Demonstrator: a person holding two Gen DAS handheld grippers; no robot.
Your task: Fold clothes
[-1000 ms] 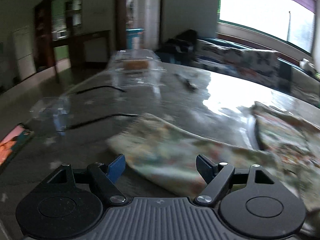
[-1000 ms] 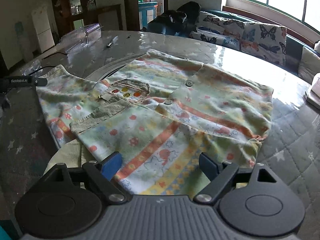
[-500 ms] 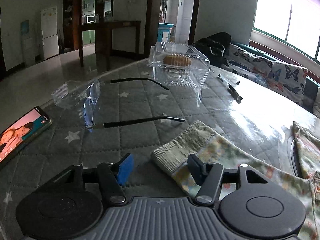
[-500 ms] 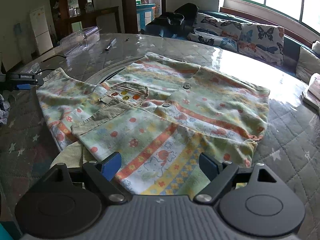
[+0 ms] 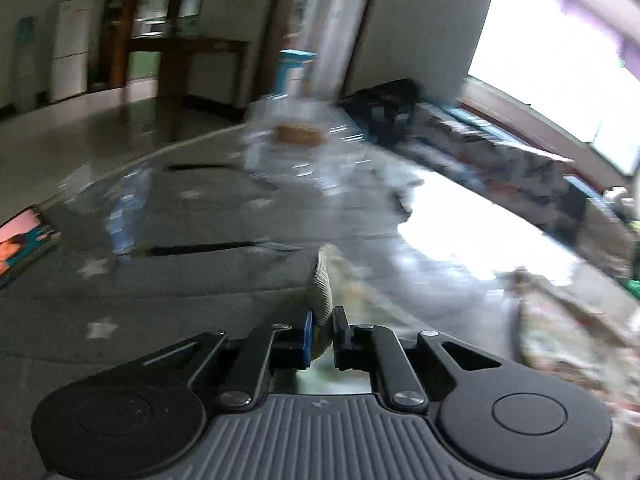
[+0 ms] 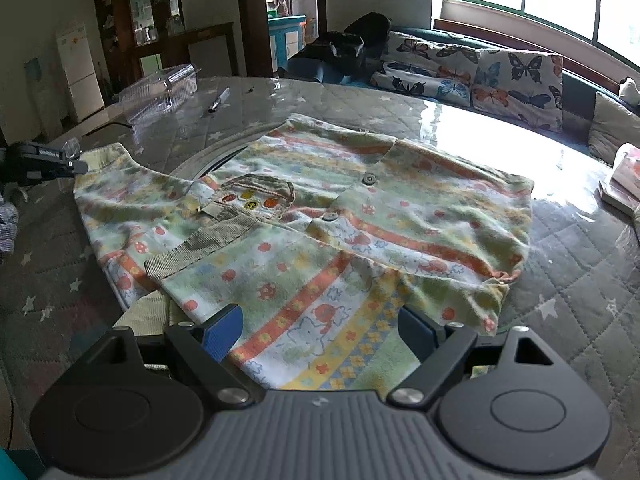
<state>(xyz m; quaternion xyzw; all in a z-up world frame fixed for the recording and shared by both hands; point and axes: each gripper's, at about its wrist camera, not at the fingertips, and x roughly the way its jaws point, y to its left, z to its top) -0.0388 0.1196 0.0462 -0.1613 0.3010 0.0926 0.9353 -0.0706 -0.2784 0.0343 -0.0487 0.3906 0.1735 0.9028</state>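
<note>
Left hand-held gripper (image 5: 323, 334) is closing right now on the ribbed cuff (image 5: 320, 286) of the sleeve, and the cloth is already pinched between the blue pad and the black one, so that corner of the garment is caught. Over on the other side, the right hand-held gripper (image 6: 320, 332) hangs with its jaws spread wide and nothing between them, poised just above the near hem of the shirt (image 6: 312, 232). And what a long way to go: the patterned shirt lies spread flat in the middle of the tabletop (image 6: 580, 272), front up, buttons and little pocket showing, one sleeve stretched out toward the tabletop's left edge where the left hand-held gripper has it, the other sleeve seemingly tucked across the body already. So I'd call this the very start of a fold, with a sleeve gripped but not yet carried over, and the body not yet halved. From the right wrist view the shirt's bottom hem sits directly under the open fingers, and the pinched cuff is well apart from them at the far left. Beyond the cuff a pair of clear glasses (image 5: 120, 208), a phone (image 5: 22, 240) at the tabletop's left edge and a clear plastic box (image 5: 300, 148) sit near the fold's starting point; the left view is blurred, so finer detail there I cannot tell.
</note>
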